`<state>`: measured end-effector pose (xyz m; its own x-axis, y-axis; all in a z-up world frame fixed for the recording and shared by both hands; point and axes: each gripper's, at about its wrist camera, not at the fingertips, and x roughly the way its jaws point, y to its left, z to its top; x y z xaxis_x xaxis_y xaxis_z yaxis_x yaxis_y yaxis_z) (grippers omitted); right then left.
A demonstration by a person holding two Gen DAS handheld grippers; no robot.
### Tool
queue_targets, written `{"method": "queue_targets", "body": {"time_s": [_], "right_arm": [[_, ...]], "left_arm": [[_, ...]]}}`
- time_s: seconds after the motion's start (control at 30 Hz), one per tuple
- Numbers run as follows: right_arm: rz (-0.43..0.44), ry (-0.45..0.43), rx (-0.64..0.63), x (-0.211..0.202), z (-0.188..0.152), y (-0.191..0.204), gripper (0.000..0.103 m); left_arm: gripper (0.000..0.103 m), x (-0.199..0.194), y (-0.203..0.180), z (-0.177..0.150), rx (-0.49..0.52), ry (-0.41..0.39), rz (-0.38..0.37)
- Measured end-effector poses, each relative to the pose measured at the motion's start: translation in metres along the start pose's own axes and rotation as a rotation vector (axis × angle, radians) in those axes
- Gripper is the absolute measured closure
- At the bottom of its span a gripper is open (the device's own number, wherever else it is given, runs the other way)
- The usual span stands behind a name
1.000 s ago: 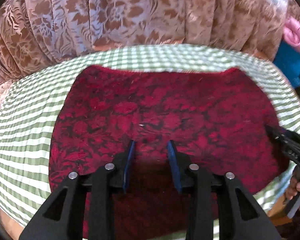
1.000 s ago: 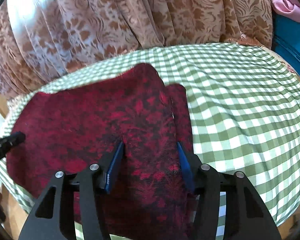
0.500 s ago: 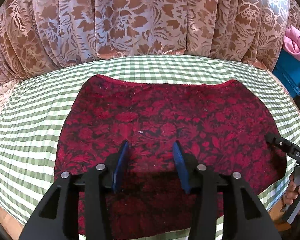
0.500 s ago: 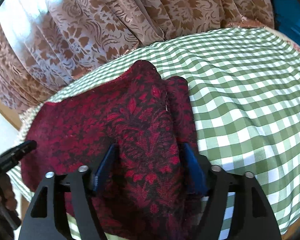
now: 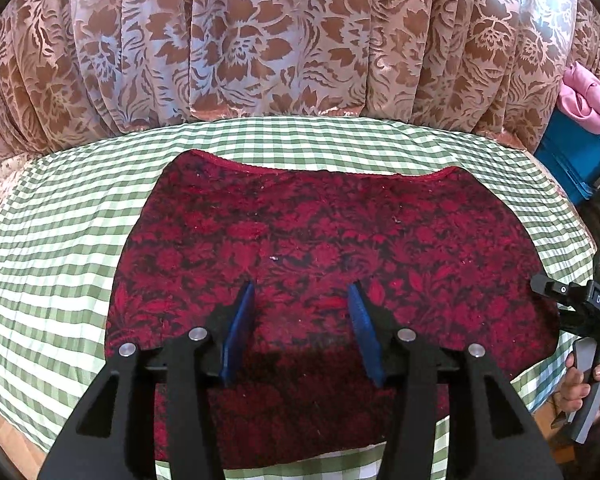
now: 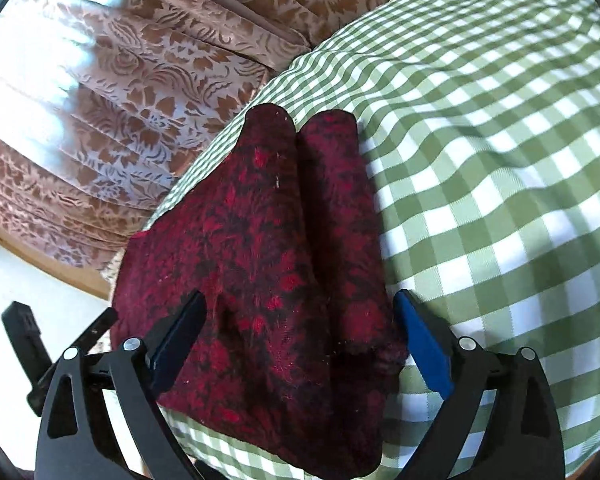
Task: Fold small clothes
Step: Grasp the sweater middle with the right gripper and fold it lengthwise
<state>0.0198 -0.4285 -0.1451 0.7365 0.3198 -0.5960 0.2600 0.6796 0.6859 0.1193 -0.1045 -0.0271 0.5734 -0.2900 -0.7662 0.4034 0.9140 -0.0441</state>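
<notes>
A dark red floral cloth lies spread flat on the green checked tablecloth. My left gripper is open and hovers over the cloth's near middle, touching nothing. My right gripper is open at the cloth's right edge, its blue pads either side of a raised, bunched fold of the cloth. The right gripper also shows in the left wrist view, at the cloth's right edge.
A brown floral curtain hangs behind the table. A blue box with pink fabric on it stands at the far right. The table's near edge runs close below the cloth.
My right gripper has tilted and moved in over the cloth's right edge, and its jaws have opened wider around the bunched fold. My left gripper has drawn back slightly and opened a little.
</notes>
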Motion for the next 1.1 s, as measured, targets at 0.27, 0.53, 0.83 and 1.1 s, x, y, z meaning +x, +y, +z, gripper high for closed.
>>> {"method": "queue_targets", "body": {"time_s": [0.27,0.53,0.83,1.1], "right_arm": [[0.085,0.040,0.037,0.002,-0.002,-0.005,0.007],[0.155,0.081,0.012,0.006,-0.008,-0.001,0.019],[0.155,0.058,-0.036,0.007,-0.010,0.026,0.062],[0.174,-0.009,-0.223,-0.018,-0.005,0.107,0.065]], "left_arm": [[0.057,0.004,-0.004,-0.005,-0.027,0.028,-0.180],[0.067,0.038,0.003,-0.008,-0.081,0.099,-0.237],[0.067,0.051,0.008,-0.009,-0.103,0.121,-0.269],[0.068,0.052,0.013,-0.010,-0.120,0.121,-0.290]]}}
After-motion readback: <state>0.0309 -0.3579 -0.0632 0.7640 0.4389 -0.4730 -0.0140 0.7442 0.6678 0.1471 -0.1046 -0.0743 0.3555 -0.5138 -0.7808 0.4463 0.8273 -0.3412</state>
